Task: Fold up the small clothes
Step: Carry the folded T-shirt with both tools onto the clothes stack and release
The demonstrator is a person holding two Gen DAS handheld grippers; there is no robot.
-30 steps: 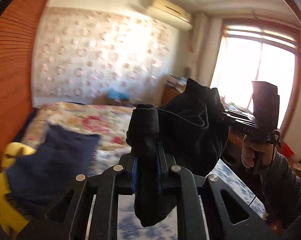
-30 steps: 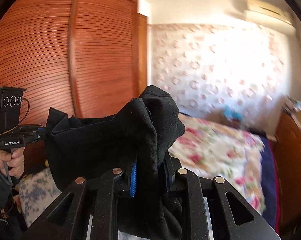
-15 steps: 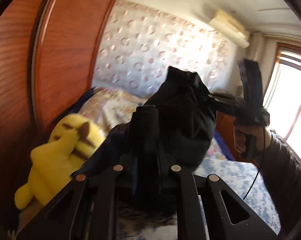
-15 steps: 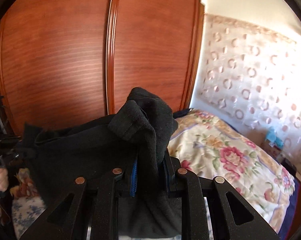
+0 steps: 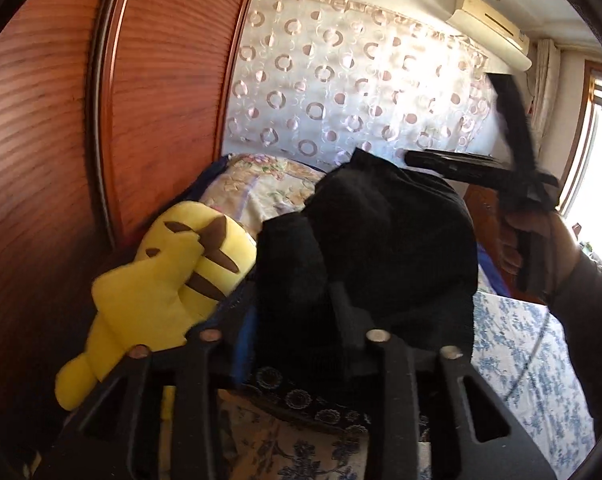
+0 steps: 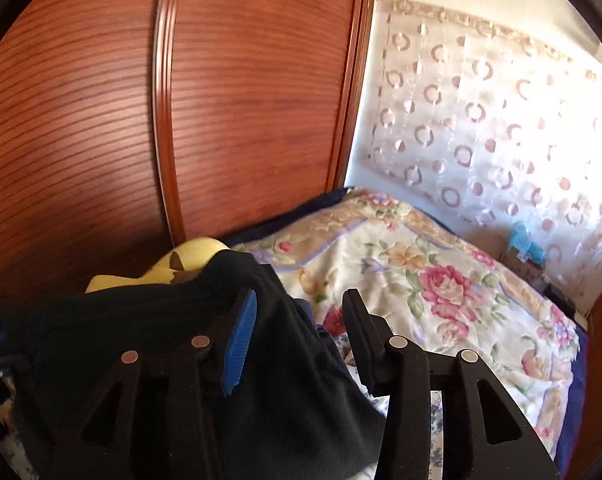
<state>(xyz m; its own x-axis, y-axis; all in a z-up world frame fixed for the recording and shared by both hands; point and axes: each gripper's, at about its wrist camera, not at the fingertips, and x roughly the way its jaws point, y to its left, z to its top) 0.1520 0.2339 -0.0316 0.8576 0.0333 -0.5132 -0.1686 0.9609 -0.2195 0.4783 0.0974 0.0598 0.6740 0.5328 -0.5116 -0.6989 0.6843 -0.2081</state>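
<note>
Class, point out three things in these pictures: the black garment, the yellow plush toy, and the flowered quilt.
black garment (image 5: 393, 240): left wrist view, on its bunched upper fold.
yellow plush toy (image 5: 157, 292): left wrist view, on its body.
flowered quilt (image 6: 441, 280): right wrist view, on a pink rose.

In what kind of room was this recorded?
Most likely a home bedroom: a bed with a floral quilt, a tall reddish-brown wooden wardrobe beside it, and a yellow plush toy lying on the bed.

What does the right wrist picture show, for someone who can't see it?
The right hand-held gripper has just been opening, its pads apart with a black knitted garment draped beside them. Behind lie a flowered quilt, a yellow plush toy and a reddish wooden wardrobe.
</note>
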